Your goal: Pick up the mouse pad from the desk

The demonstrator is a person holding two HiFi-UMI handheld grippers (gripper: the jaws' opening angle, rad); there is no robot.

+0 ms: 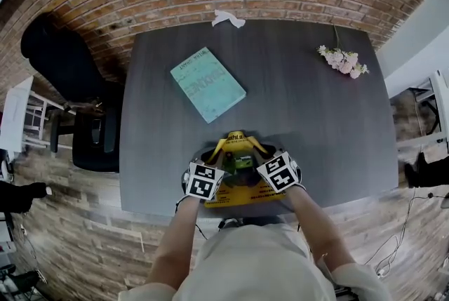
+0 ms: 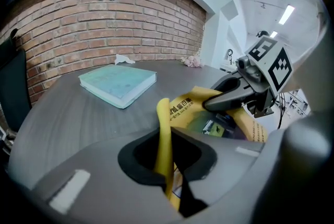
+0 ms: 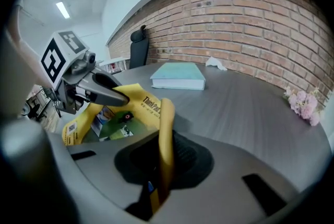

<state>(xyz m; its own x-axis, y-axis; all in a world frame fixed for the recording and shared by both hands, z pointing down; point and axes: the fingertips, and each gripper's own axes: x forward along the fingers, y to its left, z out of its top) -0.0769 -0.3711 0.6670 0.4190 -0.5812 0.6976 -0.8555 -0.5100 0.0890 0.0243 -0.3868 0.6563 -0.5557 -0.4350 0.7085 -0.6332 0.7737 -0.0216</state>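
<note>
The yellow mouse pad [image 1: 243, 195] with printed pictures is at the near edge of the dark grey desk [image 1: 323, 131], bowed upward so its two side edges stand up. My left gripper [image 1: 212, 151] is shut on the pad's left edge, and in the left gripper view the yellow edge [image 2: 163, 129] runs up out of the closed jaws [image 2: 168, 178]. My right gripper [image 1: 264, 149] is shut on the right edge, and its own view shows the yellow strip [image 3: 166, 129] pinched between its jaws [image 3: 159, 173]. Each view shows the other gripper [image 2: 232, 97] [image 3: 102, 93] clamped on the far side.
A teal book [image 1: 208, 84] lies on the desk beyond the pad. Pink flowers [image 1: 342, 59] rest at the far right corner and a white crumpled tissue [image 1: 229, 18] at the far edge by the brick wall. A black chair [image 1: 66, 68] stands left of the desk.
</note>
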